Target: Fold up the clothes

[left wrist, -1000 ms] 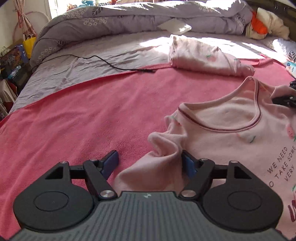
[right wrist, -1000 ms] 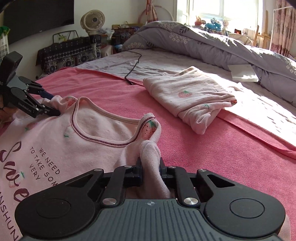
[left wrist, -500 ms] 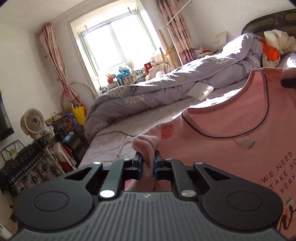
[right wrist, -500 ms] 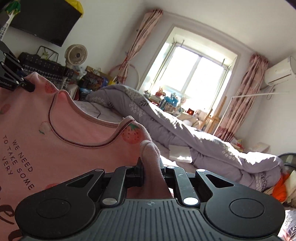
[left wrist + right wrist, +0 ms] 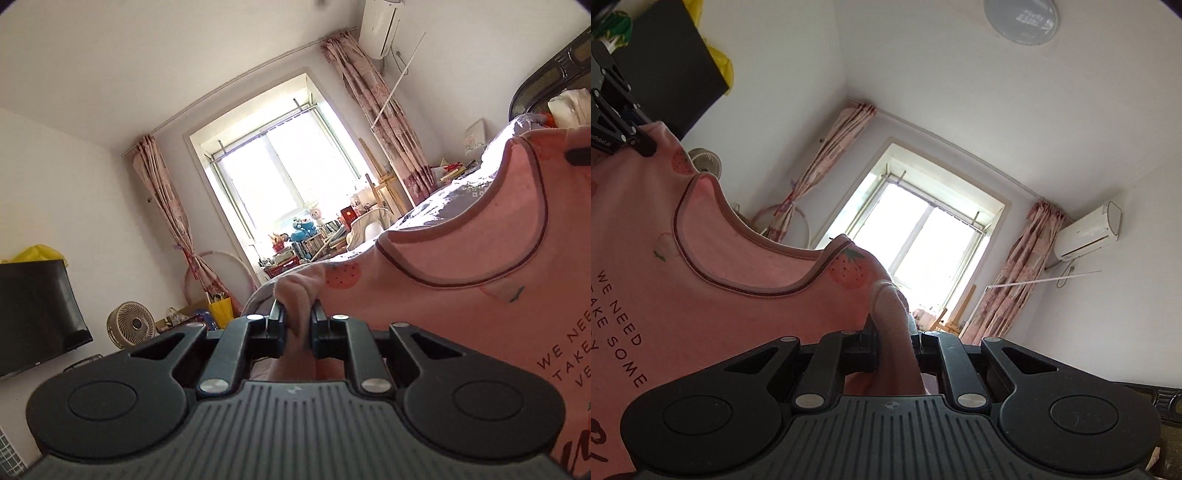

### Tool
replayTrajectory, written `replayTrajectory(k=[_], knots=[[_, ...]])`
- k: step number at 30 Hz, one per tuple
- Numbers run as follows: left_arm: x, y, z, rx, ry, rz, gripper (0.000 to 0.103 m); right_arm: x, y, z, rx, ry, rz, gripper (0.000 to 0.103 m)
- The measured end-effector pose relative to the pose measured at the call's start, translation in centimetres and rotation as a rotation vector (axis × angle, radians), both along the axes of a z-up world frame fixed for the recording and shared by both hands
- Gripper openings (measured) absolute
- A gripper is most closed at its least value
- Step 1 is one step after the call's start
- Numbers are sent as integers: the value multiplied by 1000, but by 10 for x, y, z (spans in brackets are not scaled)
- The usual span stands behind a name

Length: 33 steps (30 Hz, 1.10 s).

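- The left gripper (image 5: 295, 325) is clamped on a bunched shoulder of the pink top (image 5: 480, 314); its jaws have just been closing, and a wad of cloth now sits pinched between them.
- The right gripper (image 5: 894, 343) is clenched on the other shoulder of the same top, a fold of fabric standing up between its fingers.
- The top hangs in the air between the two grippers, front facing them, its dark-trimmed neckline sagging in a curve from one shoulder to the other.
- Judging by that sag, the cloth is light, soft and limp. It should drape wherever it is unsupported, so the shoulder seams look like the sound places to hold, with the width kept taut.
- A thin pinch of knit could slide out if tugged hard.
- Count: one pink top, two grippers, two strawberry prints near the shoulders.
- Beyond: one window (image 5: 280, 184), two curtains, one air conditioner (image 5: 1086, 232), one fan (image 5: 129, 325), one dark screen (image 5: 37, 310).
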State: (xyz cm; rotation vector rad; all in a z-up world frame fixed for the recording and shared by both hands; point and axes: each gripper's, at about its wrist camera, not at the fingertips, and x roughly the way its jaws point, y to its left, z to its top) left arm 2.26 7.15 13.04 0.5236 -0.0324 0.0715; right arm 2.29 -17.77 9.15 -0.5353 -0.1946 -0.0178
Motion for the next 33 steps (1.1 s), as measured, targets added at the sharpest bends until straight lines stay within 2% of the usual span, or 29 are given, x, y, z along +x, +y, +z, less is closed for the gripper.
replayTrajectory(k=[3, 6, 10, 14, 15, 16, 19, 21, 22, 23, 25, 26, 28, 30, 31, 32, 33], knots=[[29, -12, -18, 51, -20, 53, 19, 23, -2, -2, 12, 25, -29, 13], [75, -25, -58, 118, 38, 119, 19, 64, 1, -20, 3, 110, -41, 14], [143, -31, -122, 134, 251, 163, 20, 123, 18, -72, -77, 285, -59, 14], [198, -28, -183, 148, 519, 190, 24, 168, 33, -128, -95, 498, -62, 15], [203, -26, -188, 161, 548, 192, 22, 175, 35, -139, -101, 548, -63, 15], [204, -26, -188, 162, 542, 188, 24, 179, 39, -144, -110, 593, -63, 15], [211, -15, -189, 118, 581, 178, 24, 195, 37, -147, -67, 713, -33, 28], [210, -8, -187, 75, 597, 167, 24, 204, 25, -143, 22, 754, -17, 35], [209, -4, -184, 55, 605, 160, 24, 207, 13, -138, 88, 778, -10, 43], [208, 0, -181, 31, 616, 153, 24, 210, 3, -134, 158, 801, -6, 55], [211, 17, -168, -94, 663, 124, 27, 222, -42, -128, 406, 895, 30, 61], [217, 30, -160, -183, 697, 121, 39, 226, -65, -125, 540, 942, 47, 63], [232, 62, -145, -426, 786, 137, 51, 227, -95, -120, 753, 1002, 84, 65], [243, 96, -136, -681, 857, 146, 53, 227, -122, -112, 953, 1043, 131, 67], [248, 110, -134, -791, 889, 150, 52, 229, -131, -109, 1029, 1056, 150, 73], [251, 120, -132, -877, 914, 158, 52, 231, -139, -106, 1098, 1067, 167, 84], [253, 127, -131, -935, 931, 168, 52, 233, -147, -104, 1167, 1077, 185, 90]])
